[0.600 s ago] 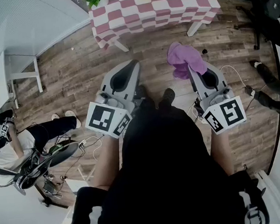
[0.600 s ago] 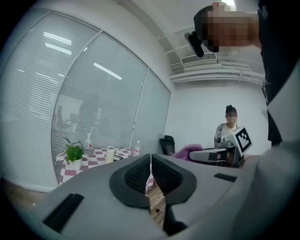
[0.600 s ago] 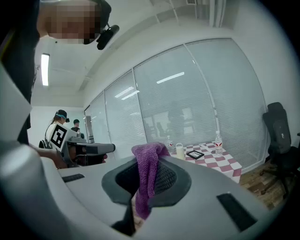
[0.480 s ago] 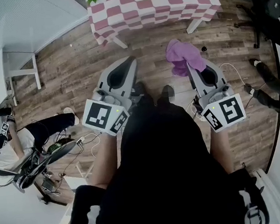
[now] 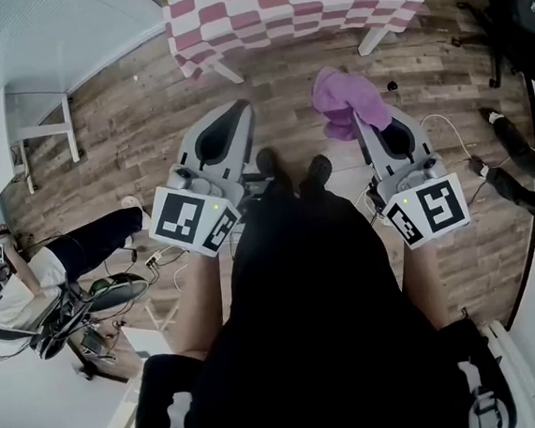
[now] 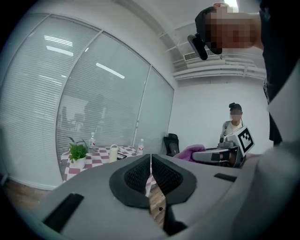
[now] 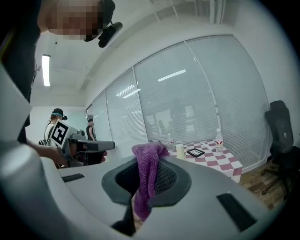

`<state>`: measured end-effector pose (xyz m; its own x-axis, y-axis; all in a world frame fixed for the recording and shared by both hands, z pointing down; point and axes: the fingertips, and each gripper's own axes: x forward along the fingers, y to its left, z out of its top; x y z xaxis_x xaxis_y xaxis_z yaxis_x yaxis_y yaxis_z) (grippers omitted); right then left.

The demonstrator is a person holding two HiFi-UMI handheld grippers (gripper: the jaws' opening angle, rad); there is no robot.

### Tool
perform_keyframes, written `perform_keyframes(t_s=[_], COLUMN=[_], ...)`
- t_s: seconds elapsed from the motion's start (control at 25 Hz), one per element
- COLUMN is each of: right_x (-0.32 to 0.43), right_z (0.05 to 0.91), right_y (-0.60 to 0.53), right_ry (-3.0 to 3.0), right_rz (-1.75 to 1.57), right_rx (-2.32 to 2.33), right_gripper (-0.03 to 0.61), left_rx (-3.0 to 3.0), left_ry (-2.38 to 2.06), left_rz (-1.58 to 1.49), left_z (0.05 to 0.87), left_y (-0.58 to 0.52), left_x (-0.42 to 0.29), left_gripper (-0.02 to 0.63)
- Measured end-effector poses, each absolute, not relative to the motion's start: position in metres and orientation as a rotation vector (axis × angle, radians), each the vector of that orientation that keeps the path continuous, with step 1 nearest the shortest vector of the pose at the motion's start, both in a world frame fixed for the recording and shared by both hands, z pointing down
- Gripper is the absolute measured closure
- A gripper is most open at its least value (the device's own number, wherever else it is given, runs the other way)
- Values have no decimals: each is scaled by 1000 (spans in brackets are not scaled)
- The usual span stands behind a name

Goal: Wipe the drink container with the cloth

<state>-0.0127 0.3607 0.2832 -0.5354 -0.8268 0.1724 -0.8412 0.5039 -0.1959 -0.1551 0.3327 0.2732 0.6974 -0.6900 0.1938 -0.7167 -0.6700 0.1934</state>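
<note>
My left gripper [image 6: 151, 161] is closed, nothing in it. My right gripper [image 7: 151, 180] is clamped on the purple cloth [image 5: 344, 102], whose long axis runs 12-to-6 through the jaws, top flopped toward 1 o'clock. The drink container [image 7: 179, 151] stands upright on the checkered table [image 5: 323, 5], dead ahead at 12. Head view clips it at the top edge; both gripper views show it whole.

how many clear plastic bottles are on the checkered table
2. In the right gripper view, the red-labelled bottle stands near the right edge of the checkered table; the second bottle stands just left of the cream jug. The purple cloth may hide more.
</note>
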Motion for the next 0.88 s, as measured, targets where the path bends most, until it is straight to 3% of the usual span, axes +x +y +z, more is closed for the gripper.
perform_keyframes(t_s=[0.88], right_x=[20], right_z=[305], right_y=[342], right_ry=[-2643], right_rz=[462], right_rx=[1513], right_gripper=[532], left_rx=[2569], left_ry=[-1168], left_rz=[162], left_z=[296], left_y=[322], left_x=[-155], left_gripper=[578])
